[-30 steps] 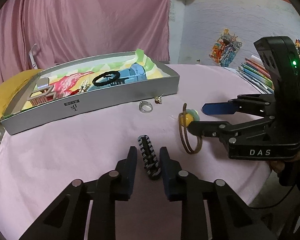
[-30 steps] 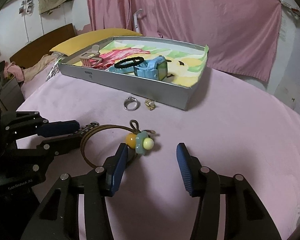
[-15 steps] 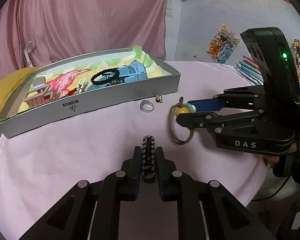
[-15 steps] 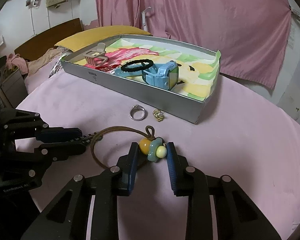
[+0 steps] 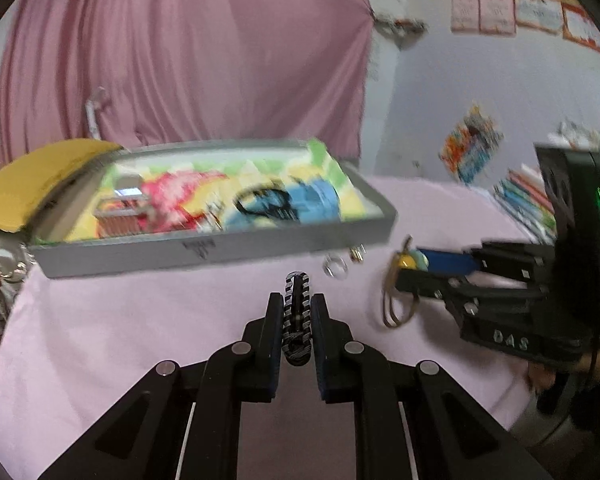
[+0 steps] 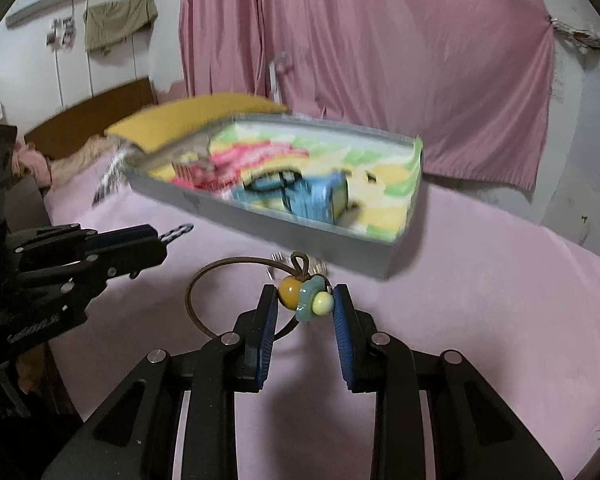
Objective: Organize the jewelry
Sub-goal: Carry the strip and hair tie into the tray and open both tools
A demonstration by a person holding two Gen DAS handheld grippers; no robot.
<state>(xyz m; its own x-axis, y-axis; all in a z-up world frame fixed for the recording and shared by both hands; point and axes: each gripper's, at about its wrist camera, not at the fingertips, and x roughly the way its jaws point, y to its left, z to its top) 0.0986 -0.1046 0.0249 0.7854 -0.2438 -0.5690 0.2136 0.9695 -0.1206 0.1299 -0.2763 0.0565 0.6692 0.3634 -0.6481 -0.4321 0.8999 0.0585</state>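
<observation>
My left gripper (image 5: 296, 308) is shut on a black-and-white braided bracelet (image 5: 297, 300) and holds it above the pink table. My right gripper (image 6: 305, 300) is shut on the beads of a brown cord hair tie (image 6: 306, 300), lifted off the table; its loop hangs to the left. The hair tie also shows in the left wrist view (image 5: 404, 264). The grey tray (image 5: 260, 246) with a colourful lining lies ahead and holds a blue watch (image 6: 320, 198), a black band (image 5: 260, 200) and a clip. A silver ring (image 5: 335, 268) and a small gold piece (image 5: 358, 253) lie in front of the tray.
A yellow cushion (image 5: 32, 182) lies behind the tray's left end. Books (image 5: 528, 200) are stacked at the table's far right. A pink curtain hangs behind. The pink table (image 6: 480, 300) extends to the right of the tray.
Both grippers have lifted with their items and moved toward the tray. The view is blurred by motion.
</observation>
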